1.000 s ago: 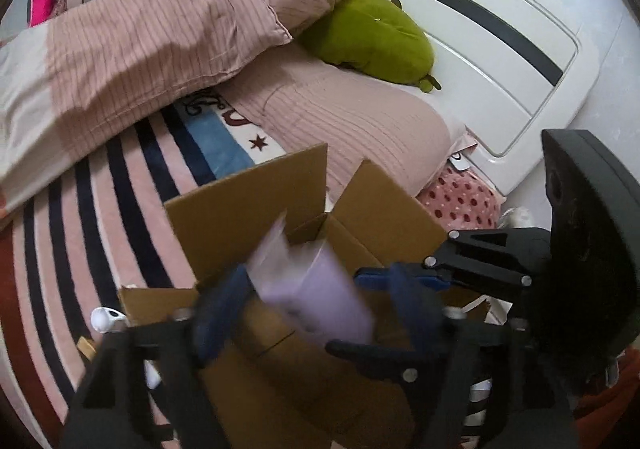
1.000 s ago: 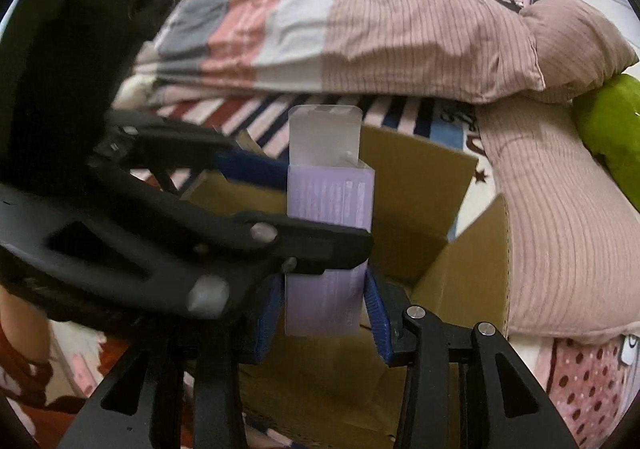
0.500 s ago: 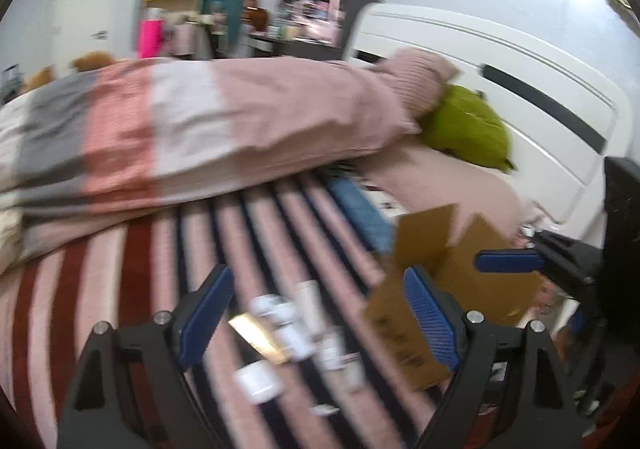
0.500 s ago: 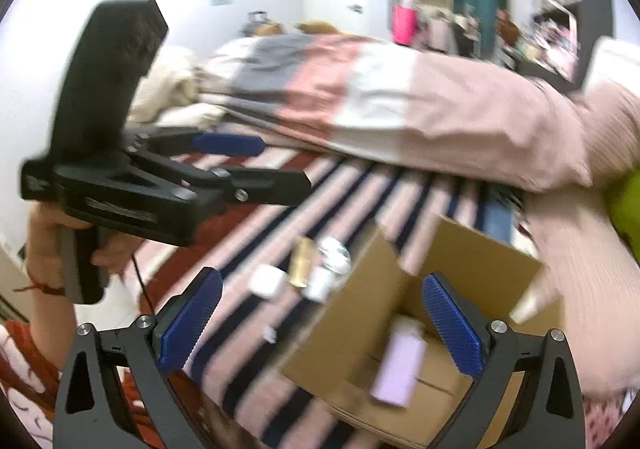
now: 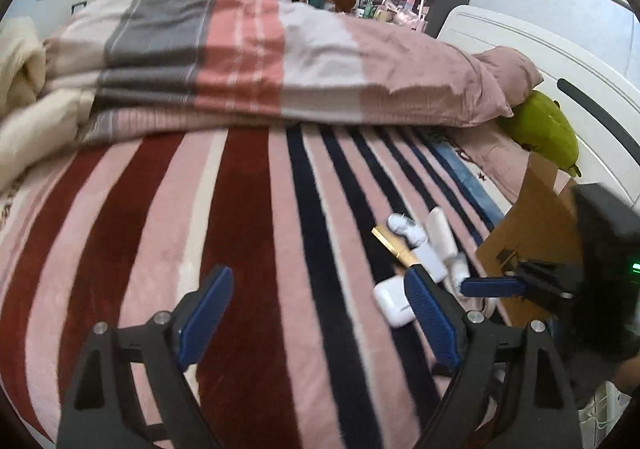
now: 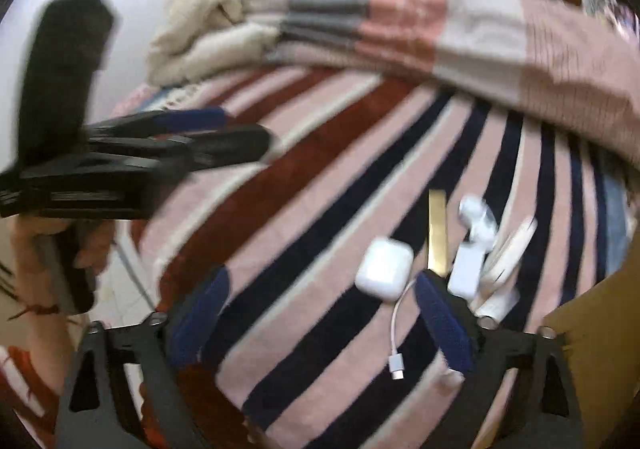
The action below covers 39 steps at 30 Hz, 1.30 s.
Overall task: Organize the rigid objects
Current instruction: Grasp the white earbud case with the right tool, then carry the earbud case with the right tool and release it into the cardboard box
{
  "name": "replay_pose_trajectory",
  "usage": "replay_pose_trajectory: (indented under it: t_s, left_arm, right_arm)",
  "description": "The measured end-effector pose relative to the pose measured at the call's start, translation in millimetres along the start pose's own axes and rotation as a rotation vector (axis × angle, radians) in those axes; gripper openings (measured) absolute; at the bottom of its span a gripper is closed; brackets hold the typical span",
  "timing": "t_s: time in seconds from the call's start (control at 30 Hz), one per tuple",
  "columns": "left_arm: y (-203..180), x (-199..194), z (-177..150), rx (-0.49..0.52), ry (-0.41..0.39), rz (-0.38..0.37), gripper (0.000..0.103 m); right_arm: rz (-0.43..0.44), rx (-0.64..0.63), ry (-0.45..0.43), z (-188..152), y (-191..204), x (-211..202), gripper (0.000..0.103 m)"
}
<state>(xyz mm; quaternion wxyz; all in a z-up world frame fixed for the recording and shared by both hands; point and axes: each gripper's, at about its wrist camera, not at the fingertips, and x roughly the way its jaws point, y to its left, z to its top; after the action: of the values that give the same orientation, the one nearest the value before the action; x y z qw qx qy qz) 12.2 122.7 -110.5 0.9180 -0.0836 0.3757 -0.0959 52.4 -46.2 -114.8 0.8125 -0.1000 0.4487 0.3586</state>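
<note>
Two grippers over a striped blanket (image 5: 248, 233) on a bed.

Left gripper (image 5: 316, 313): jaws wide apart, nothing between the blue pads, only red and pink stripes below.

Right gripper (image 6: 320, 325): jaws closing, nothing gripped; bare blanket and the loop of a white cable (image 6: 396, 333) in the gap, pads clear of everything.

Small rigid items in a cluster on the dark stripes, just left of a cardboard box (image 5: 532, 225):
- white earbud case (image 6: 384, 263), nearest the right gripper's right finger, not touching it
- gold bar-shaped piece (image 6: 437, 231), lying flat beside the case
- white rounded bottle or cap (image 6: 478, 217) (too blurred to name)
- pale flat box (image 6: 466, 269) and a white oblong piece (image 6: 510, 253), packed against each other

Box contents hidden in both views.

Folded striped duvet (image 5: 256, 61) along the far side, green plush (image 5: 544, 127) by the white headboard (image 5: 532, 45). A hand (image 6: 60, 249) on the left gripper's handle, seen from the right wrist camera.
</note>
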Motion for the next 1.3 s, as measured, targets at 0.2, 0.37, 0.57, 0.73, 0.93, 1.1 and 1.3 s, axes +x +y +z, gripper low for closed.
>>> replay_pose_trajectory:
  t_s: [0.2,0.37,0.57,0.73,0.93,1.1,1.3]
  left_arm:
    - [7.7,12.0,-14.4,-0.034,0.030,-0.026,0.085]
    - [8.9,13.9,-16.4,-0.041,0.033,-0.035,0.085]
    - [7.6,13.1,-13.2,-0.042,0.040,-0.044,0.085]
    - [-5.4,5.4,-4.0,-0.021,0.037,-0.120,0.085]
    - [-46.6,-10.6,28.9,0.021,0.018,-0.317,0.083]
    - [-103.9,-19.6,62.1,0.113,0.026,-0.450,0.052]
    - [-184.7,-12.2,88.1,0.231,0.048,-0.493,0.036]
  right_arm:
    - [-0.070,0.137,0.050,-10.8,-32.0,55.6,0.061]
    - [-0.123,0.156,0.050,-7.5,-40.6,72.7,0.043]
    - [-0.179,0.076,0.042,-5.0,-28.4,74.9,0.040]
    - [-0.147,0.003,-0.023,-1.7,-9.7,52.9,0.040]
    - [-0.060,-0.070,-0.155,15.1,10.5,-17.1,0.039]
    - [-0.055,-0.124,-0.275,22.1,14.4,-78.8,0.039]
    - [-0.142,-0.095,-0.370,5.4,-24.4,-137.8,0.040]
